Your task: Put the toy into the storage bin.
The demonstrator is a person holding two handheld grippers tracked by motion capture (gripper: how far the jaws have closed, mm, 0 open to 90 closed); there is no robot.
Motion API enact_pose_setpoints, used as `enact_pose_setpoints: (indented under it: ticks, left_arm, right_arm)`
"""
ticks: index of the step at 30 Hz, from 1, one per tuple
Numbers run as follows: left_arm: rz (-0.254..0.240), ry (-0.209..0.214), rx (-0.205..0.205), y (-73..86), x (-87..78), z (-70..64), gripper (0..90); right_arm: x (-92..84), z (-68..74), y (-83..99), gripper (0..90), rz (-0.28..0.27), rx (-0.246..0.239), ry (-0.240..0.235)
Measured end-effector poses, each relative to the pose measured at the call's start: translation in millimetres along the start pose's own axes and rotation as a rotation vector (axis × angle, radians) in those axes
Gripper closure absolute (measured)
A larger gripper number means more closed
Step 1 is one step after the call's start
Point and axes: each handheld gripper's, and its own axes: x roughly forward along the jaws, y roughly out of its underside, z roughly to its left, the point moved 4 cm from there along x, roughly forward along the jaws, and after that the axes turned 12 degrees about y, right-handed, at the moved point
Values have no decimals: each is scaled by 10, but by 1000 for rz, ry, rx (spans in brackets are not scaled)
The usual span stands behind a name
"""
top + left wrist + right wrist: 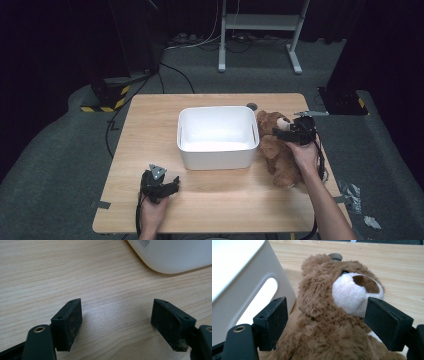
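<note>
High view: teddy bear [278,148] lying near tabletop's right edge, long axis near-to-far, touching white bin [218,136]; right gripper [285,133] over its chest, left gripper [172,184] well apart.
Left gripper view: jaws open over bare wood.
Right gripper view: jaws wide apart, flanking bear's neck, no contact evident.

Your right tongs [281,133] hover over the brown teddy bear [276,151], which lies on the worktop [150,125] against the right wall of the white bin [218,158]. Your left tongs [170,186] sit low near the worktop's front edge, left of and in front of the bin, well apart from the bear.
</note>
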Motion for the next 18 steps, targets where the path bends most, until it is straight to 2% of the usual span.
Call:
enact_pose_setpoints:
  ticks: [7, 10, 15, 18]
  left_arm:
    - [0, 0, 0, 0, 0, 1, 249]
    - [-1, 1, 1, -1, 1, 1, 249]
    - [0, 0, -1, 0, 1, 0, 249]
    - [-1, 0, 0, -1, 1, 1, 249]
  right_arm:
    - [179, 3, -4, 172, 74, 15, 14]
    - [204, 3, -11, 171, 75, 16, 23]
    - [242, -15, 18, 171, 74, 44, 50]
    - [259, -20, 34, 171, 83, 41, 66]
